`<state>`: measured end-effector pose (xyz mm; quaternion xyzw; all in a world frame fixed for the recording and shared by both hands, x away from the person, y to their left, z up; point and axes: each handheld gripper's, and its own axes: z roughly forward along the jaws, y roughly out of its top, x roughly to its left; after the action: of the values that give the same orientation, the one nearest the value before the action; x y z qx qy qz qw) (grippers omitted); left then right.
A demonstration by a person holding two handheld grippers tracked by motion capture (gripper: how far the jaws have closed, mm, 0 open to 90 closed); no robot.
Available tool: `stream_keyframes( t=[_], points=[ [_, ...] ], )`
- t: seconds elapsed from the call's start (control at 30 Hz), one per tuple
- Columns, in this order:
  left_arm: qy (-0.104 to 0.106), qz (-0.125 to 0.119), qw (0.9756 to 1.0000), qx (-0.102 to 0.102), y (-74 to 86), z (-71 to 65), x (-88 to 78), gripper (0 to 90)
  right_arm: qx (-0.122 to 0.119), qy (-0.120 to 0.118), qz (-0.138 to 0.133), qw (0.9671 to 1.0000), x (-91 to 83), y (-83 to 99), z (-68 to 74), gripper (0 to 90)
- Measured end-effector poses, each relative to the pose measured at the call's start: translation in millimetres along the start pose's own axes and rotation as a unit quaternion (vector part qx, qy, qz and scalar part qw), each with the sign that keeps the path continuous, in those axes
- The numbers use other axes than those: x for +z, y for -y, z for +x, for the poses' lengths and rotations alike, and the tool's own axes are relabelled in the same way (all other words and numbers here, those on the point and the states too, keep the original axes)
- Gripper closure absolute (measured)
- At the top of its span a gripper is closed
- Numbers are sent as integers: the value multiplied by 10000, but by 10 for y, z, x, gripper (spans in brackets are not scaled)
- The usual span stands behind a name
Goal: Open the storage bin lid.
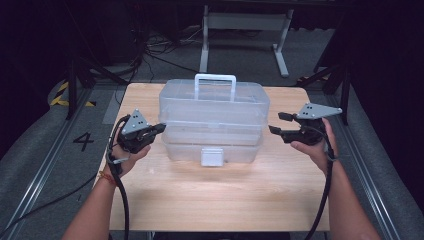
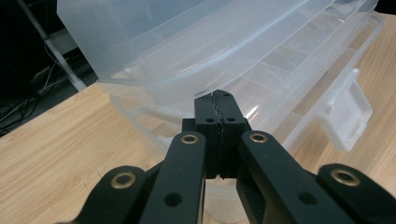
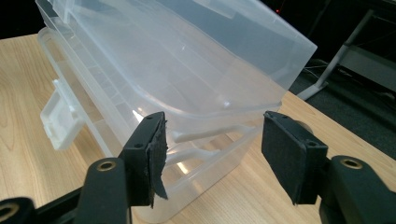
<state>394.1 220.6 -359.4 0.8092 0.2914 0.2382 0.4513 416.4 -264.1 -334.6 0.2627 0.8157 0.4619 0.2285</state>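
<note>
Clear plastic tiered storage box standing toward the far edge of the wooden worktop, upper tier raised. My left gripper is closed on nothing at its left end; my right gripper waits agape just beside the right end. I judge the shell light, slick, flexing; white handle offers surest hold.

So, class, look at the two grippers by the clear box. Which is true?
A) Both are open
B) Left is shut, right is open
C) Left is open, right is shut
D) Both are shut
B: in the left gripper view the left gripper's fingers are pressed together against the box, while in the right gripper view the right gripper's fingers stand wide apart.
</note>
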Motion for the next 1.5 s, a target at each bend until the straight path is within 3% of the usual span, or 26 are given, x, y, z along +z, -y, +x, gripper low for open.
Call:
stream_keyframes(
  t=[0.43,0.57,0.83,1.0,1.33,1.5],
  points=[
    [-4,6,10000,13,-28,4,6,900,-99,119,181,9997,212,63,74,422],
    [-15,19,10000,68,-43,13,8,900,-173,230,22,9996,288,66,106,503],
    [-23,-1,10000,88,-82,18,21,900,-162,556,-313,9978,349,94,150,534],
    [-29,-94,9999,85,-93,25,14,900,-314,915,-522,9939,346,80,188,555],
    [-58,-9,10000,60,-20,18,52,900,-272,1234,-870,9882,357,7,182,622],
    [-72,-2,10000,60,3,15,76,900,-167,1255,-923,9876,363,-50,133,628]
  ],
)
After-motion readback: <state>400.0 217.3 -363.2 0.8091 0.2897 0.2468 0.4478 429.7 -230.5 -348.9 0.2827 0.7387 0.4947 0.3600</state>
